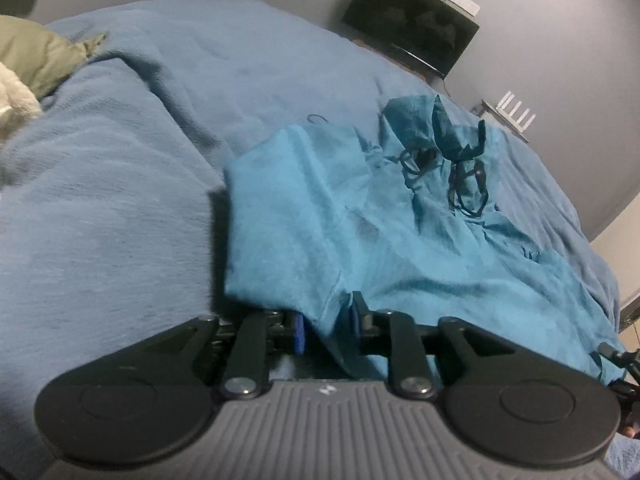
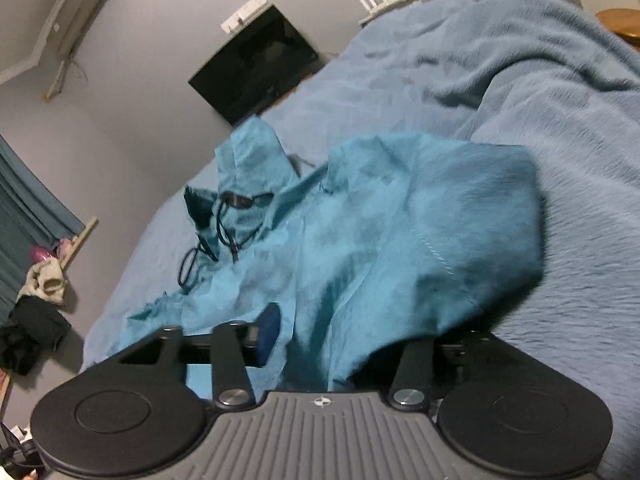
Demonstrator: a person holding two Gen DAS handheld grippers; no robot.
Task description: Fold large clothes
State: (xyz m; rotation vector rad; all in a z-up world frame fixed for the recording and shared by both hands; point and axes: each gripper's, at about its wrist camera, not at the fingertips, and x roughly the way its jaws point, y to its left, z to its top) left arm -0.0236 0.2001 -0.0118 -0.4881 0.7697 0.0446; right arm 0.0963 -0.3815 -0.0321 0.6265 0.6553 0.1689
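A teal garment (image 1: 360, 232) with a hood and dark drawcords (image 1: 460, 176) lies crumpled on the blue bed cover (image 1: 100, 200). My left gripper (image 1: 326, 326) has its blue pads on either side of a fold of the garment's near edge and holds it. In the right wrist view the same garment (image 2: 380, 220) is lifted and draped over my right gripper (image 2: 320, 340). Its left blue pad (image 2: 268, 332) shows; the right finger is hidden under cloth. The hood (image 2: 248, 172) and cords (image 2: 224, 232) lie further off.
A dark TV screen (image 1: 412, 24) stands against the grey wall past the bed. A white router (image 1: 516, 114) sits at the bed's far corner. Green bedding (image 1: 36, 52) lies at the far left. Clothes pile (image 2: 28, 328) by a curtain beside the bed.
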